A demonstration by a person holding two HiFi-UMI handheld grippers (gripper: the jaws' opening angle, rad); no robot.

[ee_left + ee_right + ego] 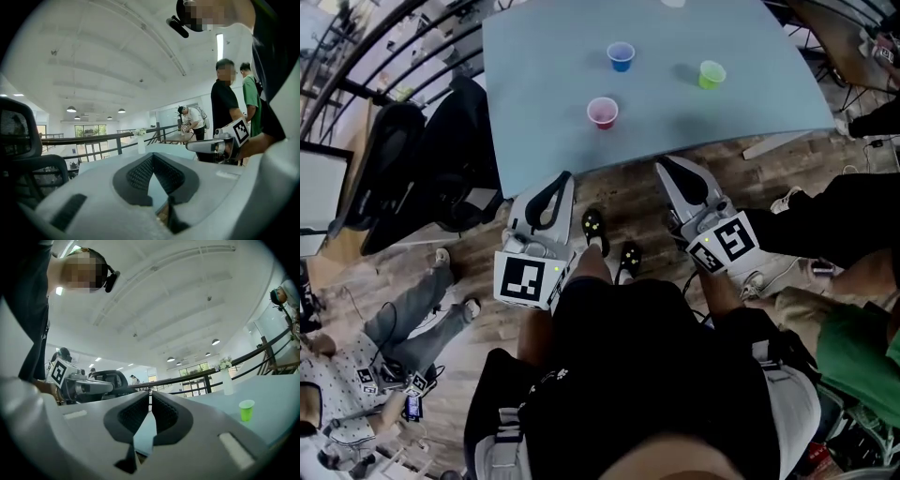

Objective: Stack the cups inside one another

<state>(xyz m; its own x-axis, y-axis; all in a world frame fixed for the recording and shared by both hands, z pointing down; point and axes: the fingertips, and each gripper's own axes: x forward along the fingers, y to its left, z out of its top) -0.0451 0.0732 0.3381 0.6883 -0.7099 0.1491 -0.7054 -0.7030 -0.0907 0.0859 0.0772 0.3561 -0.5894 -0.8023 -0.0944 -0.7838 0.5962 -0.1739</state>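
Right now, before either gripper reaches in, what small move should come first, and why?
Probably open the left gripper and reach forward toward the pink cup, the nearest to it. The pink cup, blue cup and green cup stand apart on the table; that gripper and the right gripper are shut and empty.

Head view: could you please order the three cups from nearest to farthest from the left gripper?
1. Pink cup, at the front, just ahead of the left gripper.
2. Blue cup, farther back.
3. Green cup, far right.
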